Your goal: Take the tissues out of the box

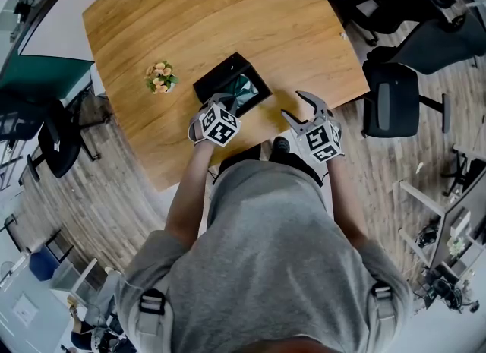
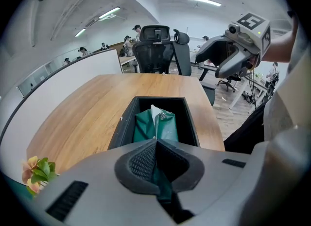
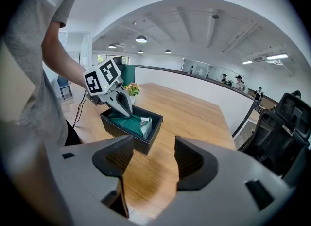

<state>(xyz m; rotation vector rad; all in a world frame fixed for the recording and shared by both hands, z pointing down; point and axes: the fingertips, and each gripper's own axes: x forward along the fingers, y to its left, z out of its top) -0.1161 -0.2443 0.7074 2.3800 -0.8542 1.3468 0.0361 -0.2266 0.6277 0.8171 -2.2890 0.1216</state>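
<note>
At the black box [image 1: 216,70] on the wooden table [image 1: 167,25], head view, we log left gripper [image 1: 222,102] at its near end, right gripper [image 1: 293,105] beside it; left gripper view: jaws clamped on the green tissue pack [image 2: 167,128] inside the box, judged light, soft, slippery, best pinched by its film; right gripper view: jaws apart, empty, office chairs [image 3: 282,123] beyond the box.

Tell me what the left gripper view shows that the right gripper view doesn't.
Left gripper view only: the left claw shut on the edge of the green pack, a white tissue poking from the pack, and the right claw held up at right.
Right gripper view only: the right claw's jaws apart with nothing between them, above the table, and the left claw from outside, dipping into the box.
Both: box, pack, flowers, table.
</note>
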